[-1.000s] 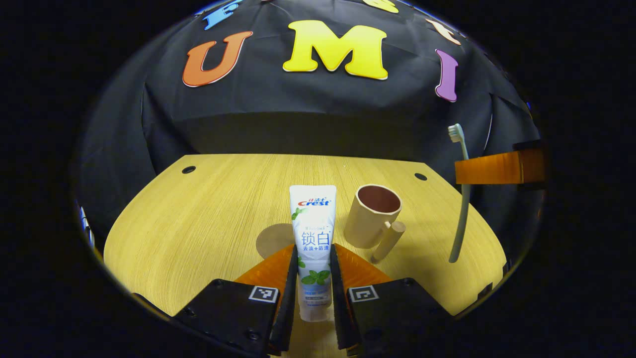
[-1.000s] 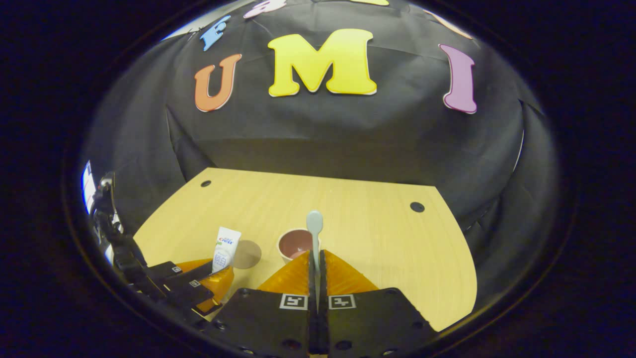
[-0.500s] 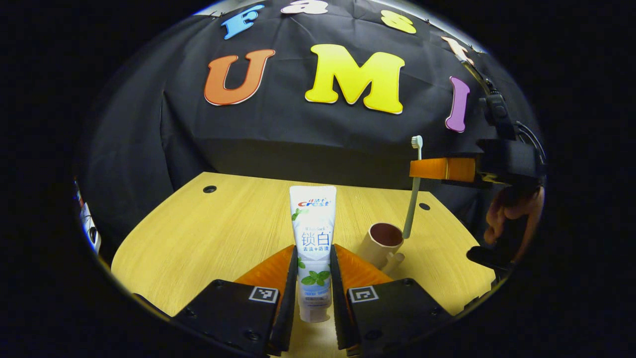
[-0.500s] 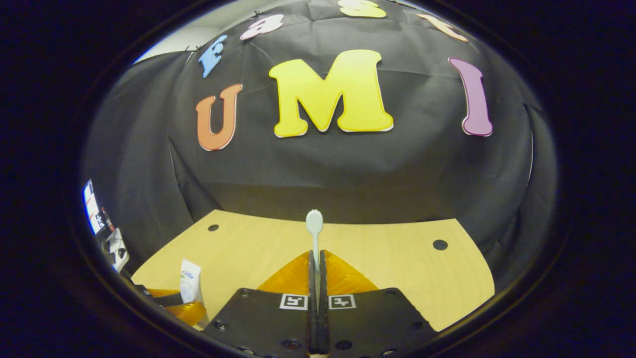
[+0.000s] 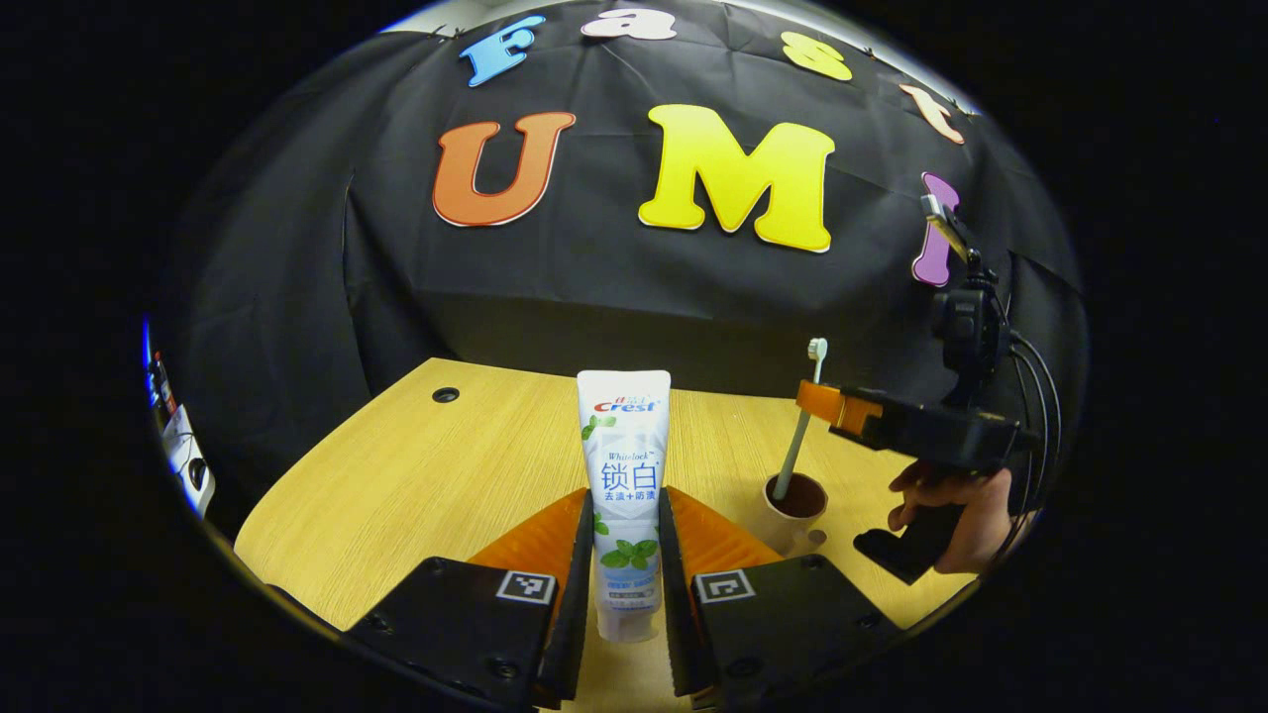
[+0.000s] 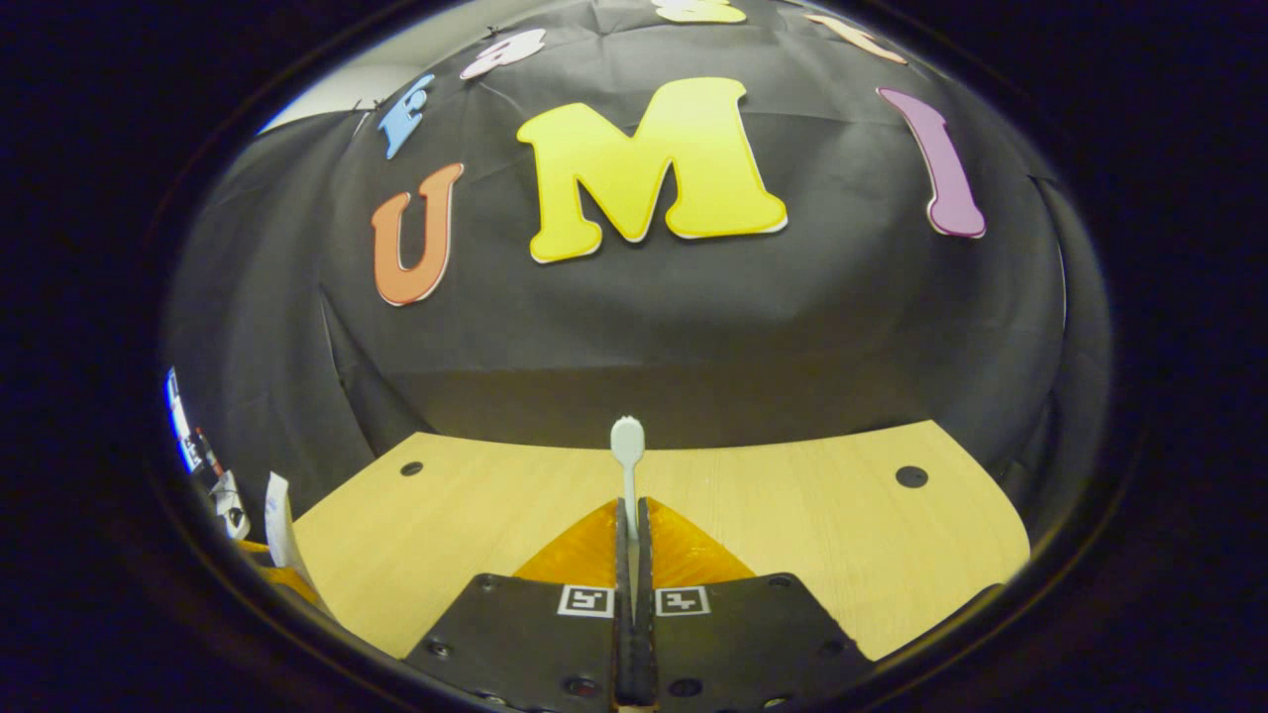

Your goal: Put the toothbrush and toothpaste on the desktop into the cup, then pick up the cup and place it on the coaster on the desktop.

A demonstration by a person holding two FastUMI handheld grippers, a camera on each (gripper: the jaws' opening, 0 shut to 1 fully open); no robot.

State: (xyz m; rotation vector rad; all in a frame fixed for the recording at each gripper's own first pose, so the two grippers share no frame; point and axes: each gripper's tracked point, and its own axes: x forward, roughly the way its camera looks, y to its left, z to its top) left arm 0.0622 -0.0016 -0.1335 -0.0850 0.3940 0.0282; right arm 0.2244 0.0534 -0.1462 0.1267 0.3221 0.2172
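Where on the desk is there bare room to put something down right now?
The desk is bare between the toothpaste in the left gripper and the left-hand hole. It is crowded around the cup, where the right gripper holds the toothbrush, beside a hand.

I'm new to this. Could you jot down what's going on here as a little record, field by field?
Left gripper: shut on the toothpaste, held upright
Right gripper: shut on the toothbrush
Toothbrush position: handle end dipping into the cup, bristles up
Cup: standing on the wooden desktop
Person: a hand holds the right gripper's grip
Coaster: cannot be made out
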